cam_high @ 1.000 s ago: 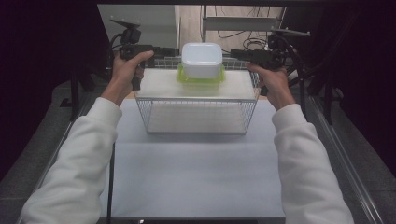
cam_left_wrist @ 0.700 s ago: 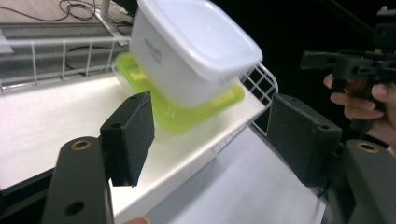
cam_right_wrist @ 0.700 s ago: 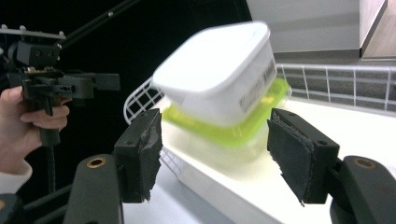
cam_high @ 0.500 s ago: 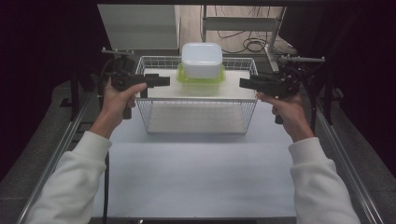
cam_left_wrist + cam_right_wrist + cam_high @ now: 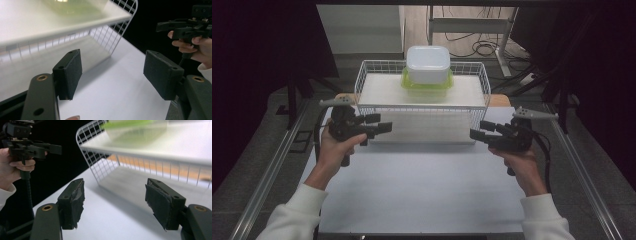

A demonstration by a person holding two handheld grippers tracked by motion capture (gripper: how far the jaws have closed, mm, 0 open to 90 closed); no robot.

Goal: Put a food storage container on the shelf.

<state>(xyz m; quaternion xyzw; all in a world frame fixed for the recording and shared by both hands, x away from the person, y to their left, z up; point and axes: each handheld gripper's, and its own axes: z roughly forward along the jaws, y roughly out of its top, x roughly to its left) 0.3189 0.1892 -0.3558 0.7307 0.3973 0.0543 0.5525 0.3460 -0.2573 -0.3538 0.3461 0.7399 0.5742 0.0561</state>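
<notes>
Both hands have come away from the wire basket (image 5: 422,100) and now sit lower and nearer the person, one at each front corner. A second ago they were up at the basket's two ends, beside the white board (image 5: 377,90) that rests across its rim. The left gripper (image 5: 381,123) and the right gripper (image 5: 477,130) point inward toward each other over the white counter (image 5: 422,190).

The left jaws stand wide apart with nothing between them; ahead of them is the basket's front wire wall. The right jaws have just been opening and also hold nothing, with bare counter between the pads and the basket's corner just beyond.

The basket sits ahead of both sets of jaws, touched by neither. On the board stands a white tub (image 5: 428,64) on a green lid (image 5: 427,84), well beyond and above the jaws.

The basket seems to have just been set down and released, so this placing step looks done.
</notes>
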